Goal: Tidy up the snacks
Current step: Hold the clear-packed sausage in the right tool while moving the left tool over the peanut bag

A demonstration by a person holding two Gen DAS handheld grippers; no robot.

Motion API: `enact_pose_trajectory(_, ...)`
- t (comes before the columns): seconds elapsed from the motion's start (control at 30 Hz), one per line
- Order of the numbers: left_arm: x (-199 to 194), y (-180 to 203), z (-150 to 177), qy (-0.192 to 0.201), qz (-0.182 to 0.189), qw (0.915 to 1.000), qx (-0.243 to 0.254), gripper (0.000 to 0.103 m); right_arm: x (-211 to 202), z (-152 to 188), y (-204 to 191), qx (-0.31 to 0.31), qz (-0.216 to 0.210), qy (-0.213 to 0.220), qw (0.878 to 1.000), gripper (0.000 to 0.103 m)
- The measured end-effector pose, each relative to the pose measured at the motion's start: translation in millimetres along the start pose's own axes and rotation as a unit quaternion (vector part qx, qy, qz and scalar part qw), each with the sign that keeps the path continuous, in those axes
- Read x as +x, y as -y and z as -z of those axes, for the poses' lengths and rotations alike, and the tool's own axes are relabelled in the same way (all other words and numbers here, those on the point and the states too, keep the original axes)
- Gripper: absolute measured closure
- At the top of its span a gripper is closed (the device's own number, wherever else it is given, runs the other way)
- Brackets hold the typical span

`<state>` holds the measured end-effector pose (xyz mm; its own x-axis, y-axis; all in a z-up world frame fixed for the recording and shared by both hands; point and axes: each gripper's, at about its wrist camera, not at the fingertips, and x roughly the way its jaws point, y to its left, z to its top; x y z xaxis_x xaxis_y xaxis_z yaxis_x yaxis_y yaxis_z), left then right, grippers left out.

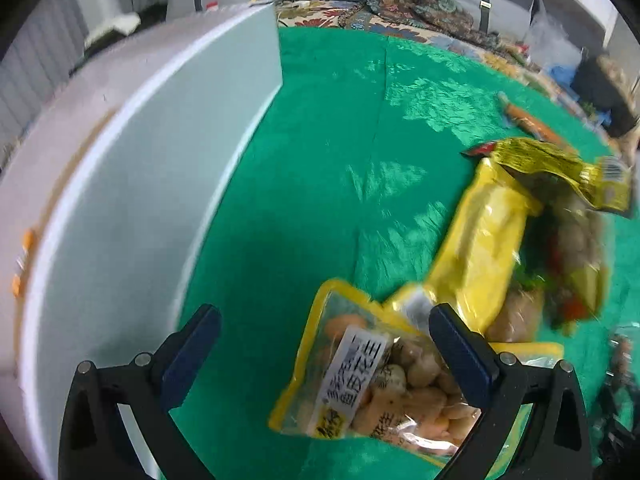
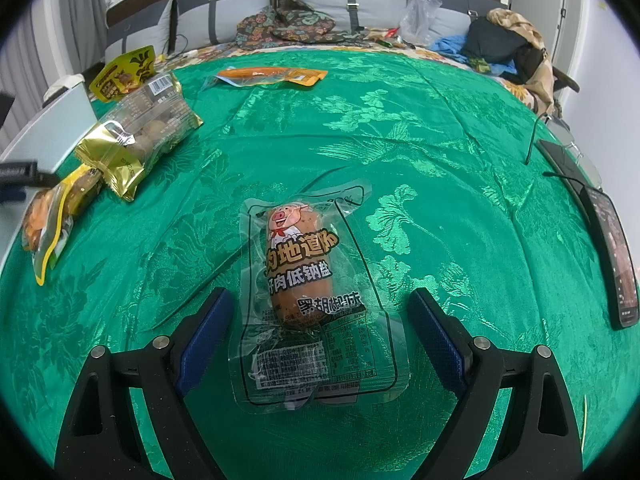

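The right gripper [image 2: 320, 320] is spreading wide around the vacuum-packed sausage [image 2: 302, 268], lined up to pinch it. The left gripper [image 1: 324, 332], also wide and empty, is hanging over the peanut packet [image 1: 372, 380], its white storage box [image 1: 132, 184] just leftward.

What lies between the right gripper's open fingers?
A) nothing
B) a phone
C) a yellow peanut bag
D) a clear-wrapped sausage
D: the clear-wrapped sausage lies flat on the green cloth between the open fingers of the right gripper, ungripped.
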<state>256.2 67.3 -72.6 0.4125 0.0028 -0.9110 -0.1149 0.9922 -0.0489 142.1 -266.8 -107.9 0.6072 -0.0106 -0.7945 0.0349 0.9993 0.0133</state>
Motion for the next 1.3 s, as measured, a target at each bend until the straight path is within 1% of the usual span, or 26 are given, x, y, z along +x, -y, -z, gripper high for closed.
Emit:
enact_pose_trajectory(0.1,-11,-8,25,-0.017,0.002,0.9998,-0.01,0.001,0,0,0,0.0,0.0,0.0,1.0,0.011)
enact_pose_trajectory(0.23,-34,-16,65,-0.027,0.031,0.9991,-0.011,0.0,0,0,0,0.0,0.0,0.0,1.0,0.011)
enact_pose_trajectory(0.33,-42,-16,90,-0.038,0.049,0.9981,0.002,0.001,0,0,0,0.0,0.0,0.0,1.0,0.011)
enact_pose_trajectory(0.43,-47,-15,107,-0.044,0.062,0.997,0.015,0.001,0,0,0,0.0,0.0,0.0,1.0,0.011)
enact_pose_trajectory(0.53,-62,-17,120,-0.03,0.068,0.9971,0.016,0.001,0,0,0,0.0,0.0,0.0,1.0,0.011)
enact_pose_trajectory(0.67,-74,-15,132,-0.023,0.099,0.9947,0.015,0.001,0,0,0,0.0,0.0,0.0,1.0,0.011)
enact_pose_trajectory(0.73,-80,-9,139,-0.024,0.115,0.9926,0.033,0.001,0,0,0,0.0,0.0,0.0,1.0,0.011)
enact_pose_trajectory(0.8,-86,-1,145,-0.019,0.122,0.9909,0.052,0.001,0,0,0,0.0,0.0,0.0,1.0,0.011)
enact_pose_trajectory(0.9,-92,17,147,-0.013,0.136,0.9856,0.099,0.001,0,0,0,0.0,0.0,0.0,1.0,0.011)
enact_pose_trajectory(1.0,-91,38,150,-0.027,0.137,0.9756,0.169,0.001,0,0,0,0.0,0.0,0.0,1.0,0.011)
enact_pose_trajectory(1.07,-91,45,156,-0.031,0.133,0.9708,0.197,0.001,0,0,0,0.0,0.0,0.0,1.0,0.011)
enact_pose_trajectory(1.1,-92,46,159,-0.034,0.135,0.9688,0.205,0.001,0,0,0,0.0,0.0,0.0,1.0,0.011)
enact_pose_trajectory(1.17,-91,47,164,-0.045,0.148,0.9666,0.204,0.001,0,0,0,0.0,0.0,0.0,1.0,0.011)
enact_pose_trajectory(1.3,-88,48,169,-0.05,0.158,0.9664,0.196,0.001,0,0,0,0.0,-0.001,0.0,1.0,0.011)
